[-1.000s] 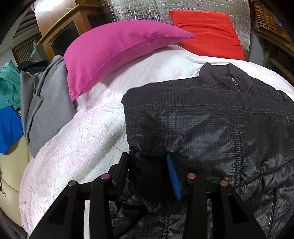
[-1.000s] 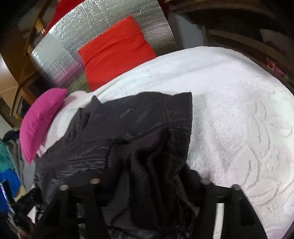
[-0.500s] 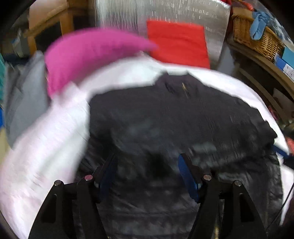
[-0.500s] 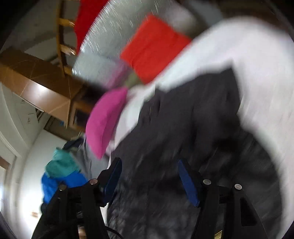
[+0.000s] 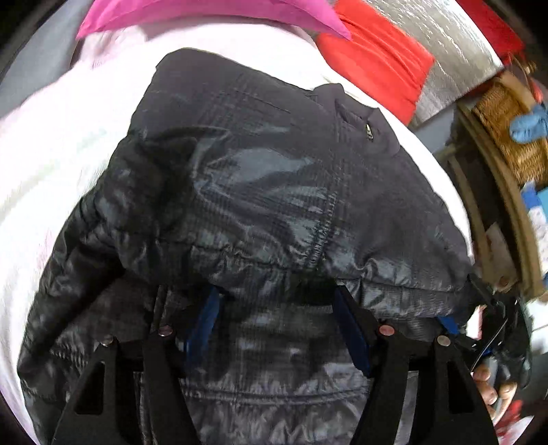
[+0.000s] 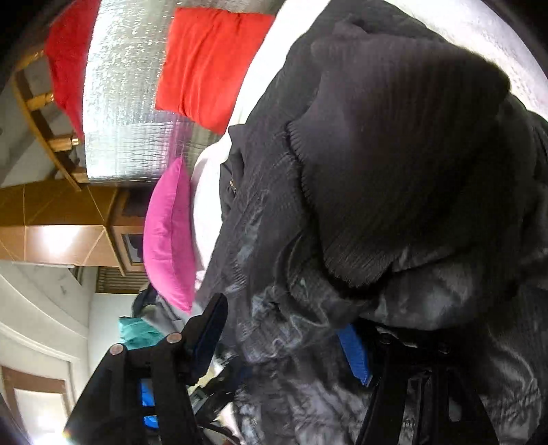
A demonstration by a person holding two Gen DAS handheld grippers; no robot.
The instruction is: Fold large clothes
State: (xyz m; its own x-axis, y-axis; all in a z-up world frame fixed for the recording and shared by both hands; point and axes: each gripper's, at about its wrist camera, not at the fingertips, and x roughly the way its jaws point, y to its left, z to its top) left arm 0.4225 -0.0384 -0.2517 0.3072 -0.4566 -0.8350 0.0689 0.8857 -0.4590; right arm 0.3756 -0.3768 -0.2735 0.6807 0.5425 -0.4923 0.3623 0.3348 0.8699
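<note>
Your left gripper stood with its jaws spread apart, having just been opening; the blue pads flanked the near hem of the black quilted jacket without pressing it, fabric lying between them. The jacket lay across the white textured bedspread, collar and zip pull at the far end, one ribbed cuff folded over its left side.

Your right gripper showed its jaws parted as well, about as wide. Jacket fabric draped across the gap and over the right finger (whether either pad pinched it, I could not tell). A dark ribbed knit panel bulged close to that lens.

Your right hand appeared at the right edge of the left view, fingers curled round the other gripper's handle.

Beyond the jacket: a pink pillow far left, a red cushion against a silver quilted headboard, a wicker basket on shelving at right.
</note>
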